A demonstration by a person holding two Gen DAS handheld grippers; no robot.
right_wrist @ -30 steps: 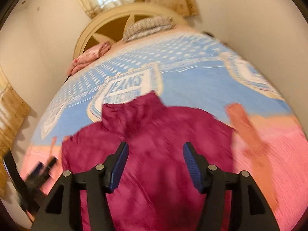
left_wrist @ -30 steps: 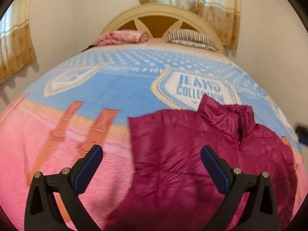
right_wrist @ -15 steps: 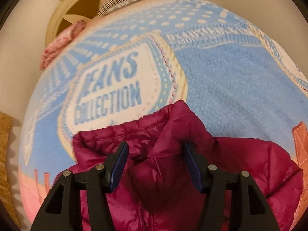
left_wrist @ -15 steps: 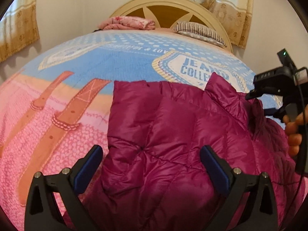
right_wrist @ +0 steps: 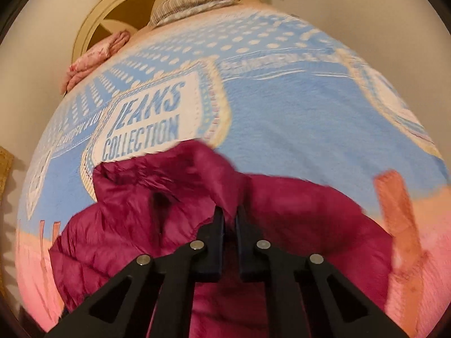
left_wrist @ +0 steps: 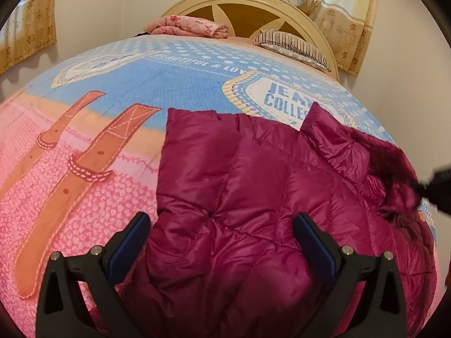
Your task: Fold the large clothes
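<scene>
A magenta puffer jacket (left_wrist: pixel 253 191) lies spread on the bed's blue and pink blanket (left_wrist: pixel 141 84). My left gripper (left_wrist: pixel 222 236) is open and hovers just above the jacket's left body, holding nothing. In the right wrist view my right gripper (right_wrist: pixel 229 219) is shut on the jacket's collar (right_wrist: pixel 203 169), with the fabric pinched between the fingers. The jacket (right_wrist: pixel 296 205) spreads to both sides of it. The right gripper shows as a dark blur at the right edge of the left wrist view (left_wrist: pixel 435 188).
A cream headboard (left_wrist: pixel 253 2) stands at the far end with a folded pink cloth (left_wrist: pixel 188 26) and a striped pillow (left_wrist: pixel 293 46). Curtains (left_wrist: pixel 324 0) hang behind. A wall runs along the bed's right side.
My right gripper has closed on the jacket's collar, which was between its open fingers before. My left gripper has stayed open over the jacket's left side.
</scene>
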